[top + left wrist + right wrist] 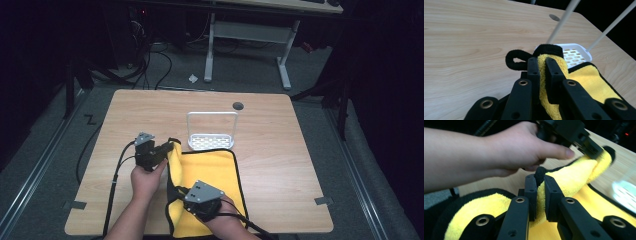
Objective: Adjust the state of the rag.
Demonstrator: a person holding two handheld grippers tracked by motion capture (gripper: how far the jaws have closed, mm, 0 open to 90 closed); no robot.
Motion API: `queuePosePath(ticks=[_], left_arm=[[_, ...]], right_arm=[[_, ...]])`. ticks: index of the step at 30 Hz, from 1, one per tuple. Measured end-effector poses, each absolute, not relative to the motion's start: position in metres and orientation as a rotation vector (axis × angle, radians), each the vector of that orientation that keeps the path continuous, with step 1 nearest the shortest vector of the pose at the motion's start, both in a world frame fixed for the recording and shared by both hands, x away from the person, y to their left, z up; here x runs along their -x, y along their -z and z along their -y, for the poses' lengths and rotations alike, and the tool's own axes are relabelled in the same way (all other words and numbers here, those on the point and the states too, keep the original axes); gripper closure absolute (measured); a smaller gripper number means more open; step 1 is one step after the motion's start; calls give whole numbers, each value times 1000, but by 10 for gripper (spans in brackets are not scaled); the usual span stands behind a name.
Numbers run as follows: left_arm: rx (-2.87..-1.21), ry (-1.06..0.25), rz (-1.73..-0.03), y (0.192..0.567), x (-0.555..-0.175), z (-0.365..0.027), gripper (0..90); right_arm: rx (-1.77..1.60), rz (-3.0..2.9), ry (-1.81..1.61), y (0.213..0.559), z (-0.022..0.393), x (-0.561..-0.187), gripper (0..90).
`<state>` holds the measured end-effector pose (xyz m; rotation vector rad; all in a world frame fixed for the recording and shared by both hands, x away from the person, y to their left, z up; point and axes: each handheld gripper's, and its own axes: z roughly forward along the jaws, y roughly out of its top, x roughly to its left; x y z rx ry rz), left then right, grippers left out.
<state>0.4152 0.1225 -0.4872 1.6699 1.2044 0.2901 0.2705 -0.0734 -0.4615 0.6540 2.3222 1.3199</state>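
A yellow cloth [210,170] with black edging lies on the wooden table [280,150], its left side lifted and folded over. My left gripper [167,148] is shut on the cloth's far left corner [549,60], with a black loop [515,60] sticking out beside the jaws. My right gripper [181,191] is shut on the near left edge of the cloth [540,192]. In the right gripper view, the left hand [506,147] and the left gripper [596,152] hold the raised yellow fold ahead.
A small white perforated tray [211,141] with a tall wire handle [212,114] stands just beyond the cloth, its rim [574,47] close to the left gripper. A round grommet hole [238,105] sits near the table's far edge. Cables trail off the table's near side.
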Motion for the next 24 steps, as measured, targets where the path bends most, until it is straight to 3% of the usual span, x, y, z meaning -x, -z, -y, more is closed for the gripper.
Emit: queuePosePath(ticks=[10,24], left_arm=[[-1710,-275,-1212,491,-420,-72,830],[-1772,-278,-1252,494,-427,-28,819]], right_arm=[[-791,-2290,-1253,476,134,-266,829],[-876,-2297,-1159,492,171,-264,824]])
